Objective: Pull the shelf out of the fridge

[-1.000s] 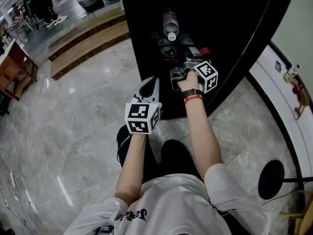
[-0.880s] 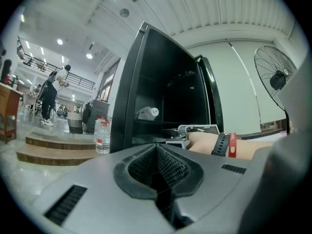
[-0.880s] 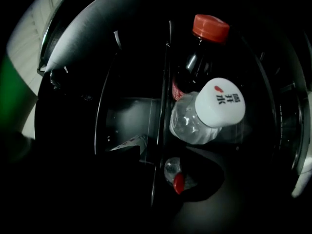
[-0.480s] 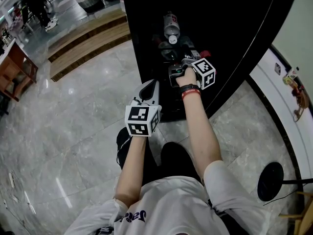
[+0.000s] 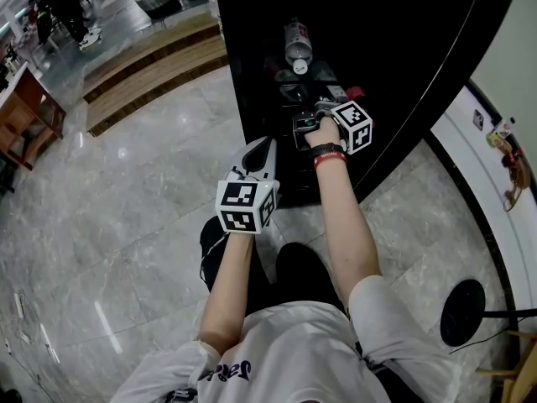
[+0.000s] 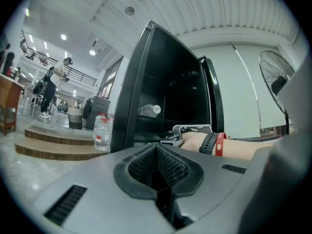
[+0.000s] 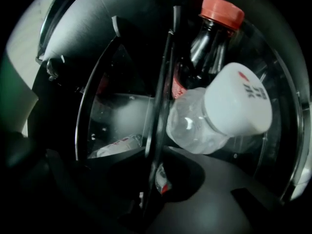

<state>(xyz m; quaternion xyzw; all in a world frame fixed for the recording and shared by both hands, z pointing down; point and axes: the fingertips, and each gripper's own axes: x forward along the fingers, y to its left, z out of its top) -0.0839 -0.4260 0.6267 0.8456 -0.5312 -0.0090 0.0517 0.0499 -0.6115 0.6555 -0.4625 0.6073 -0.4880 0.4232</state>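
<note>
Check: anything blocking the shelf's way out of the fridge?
The door stands open and nothing visible inside blocks the shelf. The right tool's jaws have just been closing on its edge. The shut left tool hangs just outside the opening, left of the right arm; it may need moving aside.

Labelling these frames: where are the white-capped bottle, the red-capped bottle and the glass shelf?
white-capped bottle (image 7: 236,101), right gripper view, its cap
red-capped bottle (image 7: 222,11), right gripper view, its cap
glass shelf (image 7: 158,106), right gripper view, its front edge

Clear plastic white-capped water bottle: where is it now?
Head view, upper centre: the clear white-capped water bottle lies inside the black fridge, just beyond the right gripper, with a red-capped dark bottle beside it.
</note>
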